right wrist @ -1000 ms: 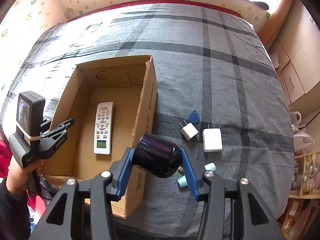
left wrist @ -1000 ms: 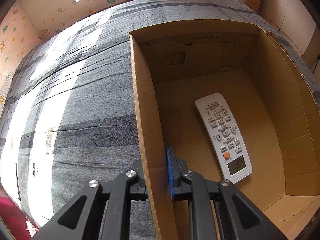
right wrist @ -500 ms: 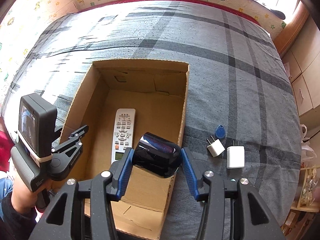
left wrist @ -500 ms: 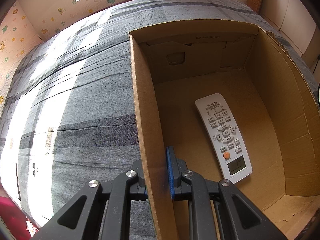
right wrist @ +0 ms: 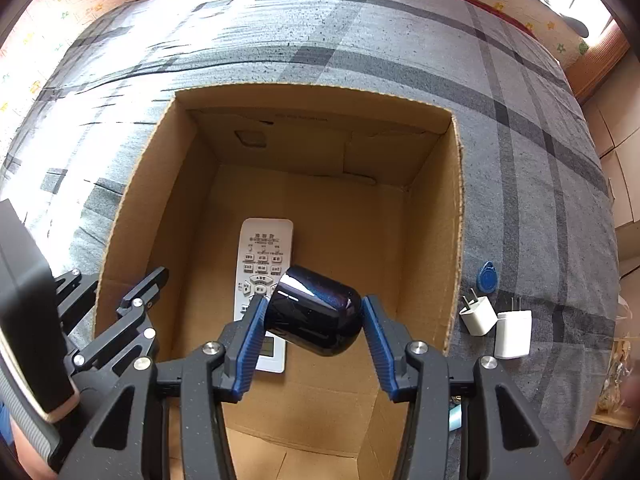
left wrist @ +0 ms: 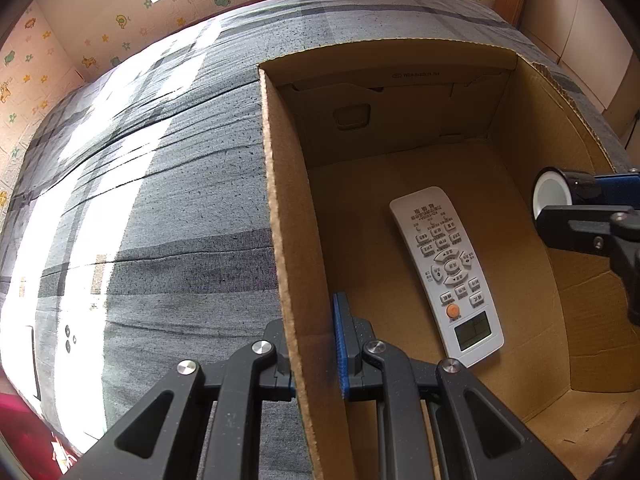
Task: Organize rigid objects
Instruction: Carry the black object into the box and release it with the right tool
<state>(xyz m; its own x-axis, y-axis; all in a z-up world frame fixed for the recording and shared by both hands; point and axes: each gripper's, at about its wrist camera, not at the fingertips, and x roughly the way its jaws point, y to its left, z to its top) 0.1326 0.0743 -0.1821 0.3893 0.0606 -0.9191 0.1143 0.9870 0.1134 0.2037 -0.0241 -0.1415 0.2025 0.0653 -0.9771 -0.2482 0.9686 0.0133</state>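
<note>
Glossy black cup point(right wrist: 314, 320) now over box point(right wrist: 452, 216)

Grey plaid bedspread point(right wrist: 400, 40) underneath, crossed by darker stripes. Cream wall padding point(left wrist: 100, 32) with printed cartoon animals behind. Pale cabinet doors point(left wrist: 592, 20) alongside.

Little print, none of it legible

The white remote point(left wrist: 447, 275) carries rows of small characters on its face and buttons, too small to make out; a printed line on the cardboard box's point(left wrist: 420, 75) far flap is equally unreadable.
</note>
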